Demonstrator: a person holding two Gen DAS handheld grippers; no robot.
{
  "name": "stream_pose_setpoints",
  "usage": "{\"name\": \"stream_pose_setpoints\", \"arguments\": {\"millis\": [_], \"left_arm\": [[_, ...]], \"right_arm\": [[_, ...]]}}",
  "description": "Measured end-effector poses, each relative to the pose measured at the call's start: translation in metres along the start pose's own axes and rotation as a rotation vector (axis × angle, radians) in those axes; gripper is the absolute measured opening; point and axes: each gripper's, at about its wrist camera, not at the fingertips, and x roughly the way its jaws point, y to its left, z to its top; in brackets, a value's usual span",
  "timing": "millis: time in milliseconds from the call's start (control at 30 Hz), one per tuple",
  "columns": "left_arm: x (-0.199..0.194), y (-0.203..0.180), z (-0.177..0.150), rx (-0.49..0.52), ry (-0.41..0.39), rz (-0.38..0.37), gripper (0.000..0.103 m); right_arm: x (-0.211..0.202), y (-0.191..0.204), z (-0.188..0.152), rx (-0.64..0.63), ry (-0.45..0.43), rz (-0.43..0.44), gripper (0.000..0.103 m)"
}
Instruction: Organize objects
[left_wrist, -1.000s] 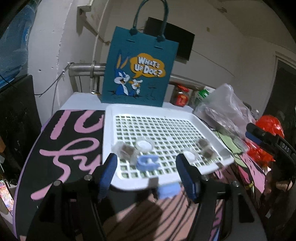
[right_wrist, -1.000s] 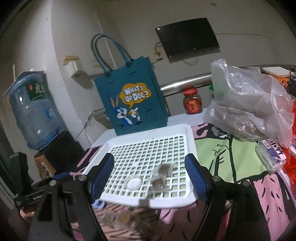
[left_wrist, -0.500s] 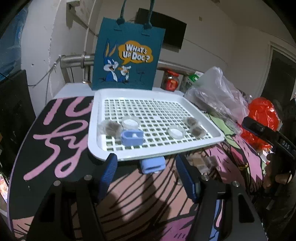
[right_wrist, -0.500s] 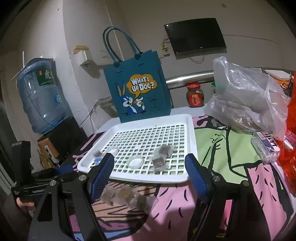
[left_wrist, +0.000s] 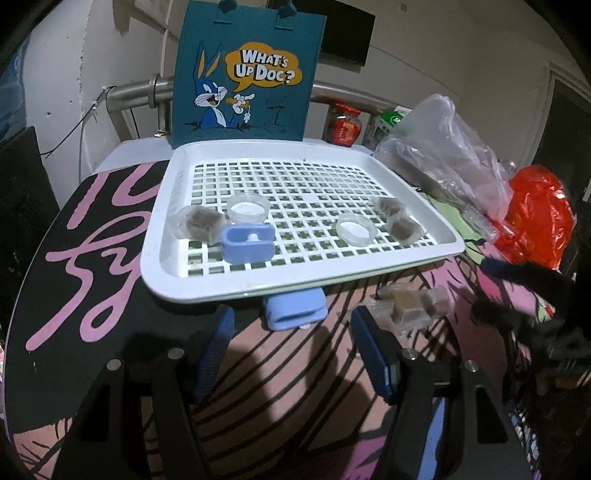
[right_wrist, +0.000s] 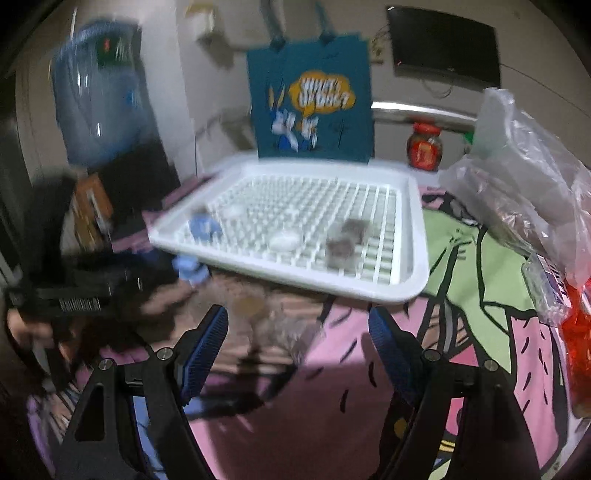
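Bare cloth (left_wrist: 295, 369) lies before the tray (left_wrist: 192, 291); plastic bag (left_wrist: 443, 155) crowds its right.

white grid tray (left_wrist: 159, 236): holds blue clip (left_wrist: 247, 243), clear cups | second blue clip (left_wrist: 295, 309): just beside tray's near rim

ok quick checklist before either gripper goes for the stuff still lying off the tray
1. Left gripper open and empty: ok.
2. Right gripper open and empty: ok.
3. Blue clip off the tray lies just ahead, between the left fingertips' line: ok.
4. Wrapped brown pieces on the cloth sit ahead of the right gripper: ok in the left view; the right view is too blurred to confirm alignment.
5. White tray has free grid space behind the blue clip in the tray, the two clear cups and the wrapped pieces already there: ok.
6. Tray rim partly overhangs the loose clip, so a clean lift: cannot tell.
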Motion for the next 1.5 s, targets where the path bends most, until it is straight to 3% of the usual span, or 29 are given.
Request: {"name": "stream_pose_setpoints", "arguments": {"millis": [267, 467, 600, 733, 967, 1333, 1500], "left_arm": [[0.019, 0.000, 0.007, -0.043, 0.046, 0.020, 0.065], [0.028, 0.006, 0.009, -0.083, 0.074, 0.016, 0.063], [0.027, 0.010, 0.008, -0.099, 0.074, 0.011, 0.040], [0.023, 0.012, 0.004, -0.098, 0.076, -0.006, 0.040], [-0.001, 0.013, -0.015, -0.082, 0.067, -0.009, 0.040], [-0.055, 0.007, -0.034, -0.014, -0.114, 0.021, 0.040], [-0.062, 0.002, -0.034, 0.016, -0.155, 0.024, 0.040]], "right_arm": [[0.022, 0.004, -0.008, -0.028, 0.084, -0.029, 0.078], [0.033, 0.001, -0.004, -0.002, 0.128, -0.001, 0.065], [0.046, 0.004, -0.001, -0.005, 0.173, 0.043, 0.047], [0.043, 0.014, -0.003, -0.048, 0.171, 0.053, 0.036], [0.019, 0.028, -0.010, -0.058, 0.078, 0.068, 0.033], [-0.031, 0.036, -0.018, -0.006, -0.141, 0.092, 0.033], [-0.034, 0.032, -0.019, 0.020, -0.153, 0.088, 0.033]]}}
